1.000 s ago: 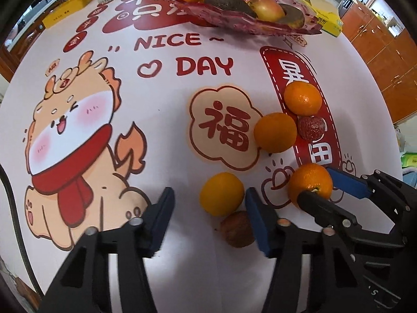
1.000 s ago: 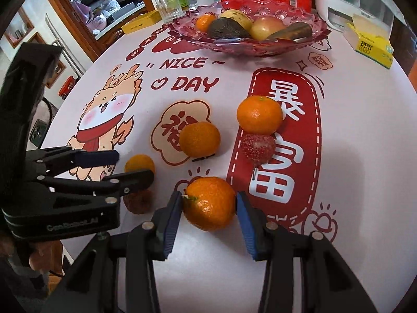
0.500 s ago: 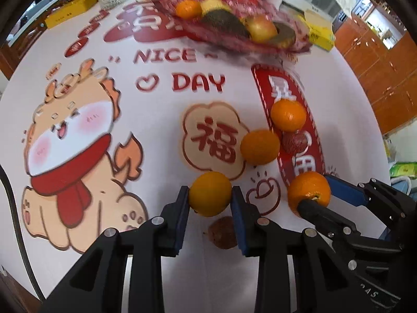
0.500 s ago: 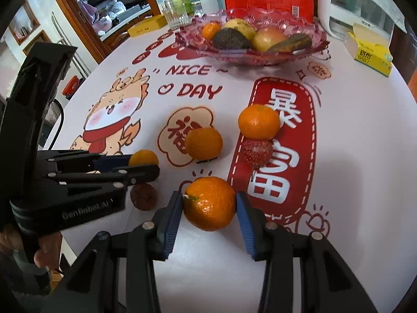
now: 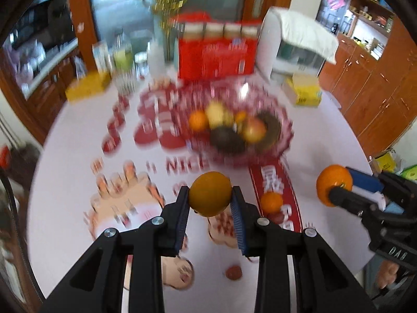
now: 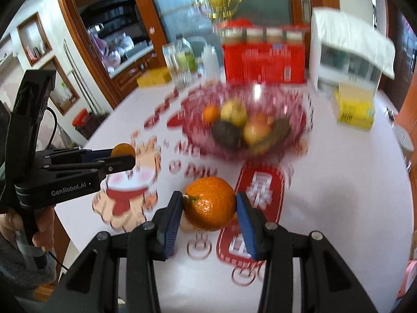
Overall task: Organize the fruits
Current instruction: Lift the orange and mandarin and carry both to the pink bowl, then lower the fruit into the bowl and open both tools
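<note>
- Holding a smooth orange [image 5: 210,194], our left claw [image 5: 210,203] pinches it between both blue pads, lifted clear above the counter [image 5: 78,172].
- We carry a second, dimpled orange with a green stem stub [image 6: 210,203] in our right claw [image 6: 210,210], clamped on both sides, also off the surface.
- Both held oranges sit short of the pink glass bowl [image 6: 299,120], which stands farther back on the counter and already contains an orange, a yellowish fruit, a dark avocado and an apple; motion blur hides finer detail.
- One loose orange [image 5: 271,202] and a small dark red fruit [image 5: 234,272] lie on the printed tablecloth below the left claw.
- Behind the bowl we see a red carton [image 6: 263,61] and a yellow box [image 6: 355,107].
</note>
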`<state>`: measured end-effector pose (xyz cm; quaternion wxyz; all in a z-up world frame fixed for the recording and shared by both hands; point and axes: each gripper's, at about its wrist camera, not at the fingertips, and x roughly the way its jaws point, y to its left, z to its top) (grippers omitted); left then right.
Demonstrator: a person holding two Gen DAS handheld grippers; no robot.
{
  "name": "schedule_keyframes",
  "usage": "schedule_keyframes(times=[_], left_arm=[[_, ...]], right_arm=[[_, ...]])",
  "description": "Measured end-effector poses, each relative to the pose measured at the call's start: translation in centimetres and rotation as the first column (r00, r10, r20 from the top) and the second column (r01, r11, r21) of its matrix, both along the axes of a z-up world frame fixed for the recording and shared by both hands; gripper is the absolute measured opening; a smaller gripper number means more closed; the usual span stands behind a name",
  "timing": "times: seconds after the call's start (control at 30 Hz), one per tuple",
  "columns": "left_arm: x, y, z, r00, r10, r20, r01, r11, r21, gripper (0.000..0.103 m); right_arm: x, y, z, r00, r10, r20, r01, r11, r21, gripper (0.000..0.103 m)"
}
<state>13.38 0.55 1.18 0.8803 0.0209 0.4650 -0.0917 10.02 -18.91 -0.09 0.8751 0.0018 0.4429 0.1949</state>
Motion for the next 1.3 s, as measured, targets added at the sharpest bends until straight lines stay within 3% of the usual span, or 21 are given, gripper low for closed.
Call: schedule_keyframes(times=[0.3,0.53,0.73,1.07,1.3], left_arm=[[4.8,-0.3,7.3,0.994,-0.034,0.105,0.027,0.998,0.062,0.030],[9.0,-0.4,8.6,0.989,-0.039,0.143,0.027,0.996,0.089,0.030],[13.2,-1.0,4.6,0.995,-0.051,0.082,0.045,0.996,0.071,0.030],[19.1,-3.1,-6.7,0.990,-0.096,-0.105,0.101,0.994,0.036,0.030],[20.9,-5.2,-11.5,0.978,-0.123,-0.170,0.128,0.992,0.021,0.030]], right_arm=[[5.9,0.5,7.3,0.991,-0.033,0.126,0.038,0.999,-0.033,0.042],[10.7,1.1,9.3,0.981,-0.085,0.173,0.091,0.995,-0.028,0.042],[15.4,1.3,6.1,0.982,-0.155,0.109,0.158,0.987,-0.018,0.042],[21.5,0.3,-4.5,0.959,-0.274,-0.070,0.271,0.961,-0.052,0.042],[23.6,-0.5,-10.1,0.935,-0.314,-0.165,0.304,0.949,-0.083,0.042]])
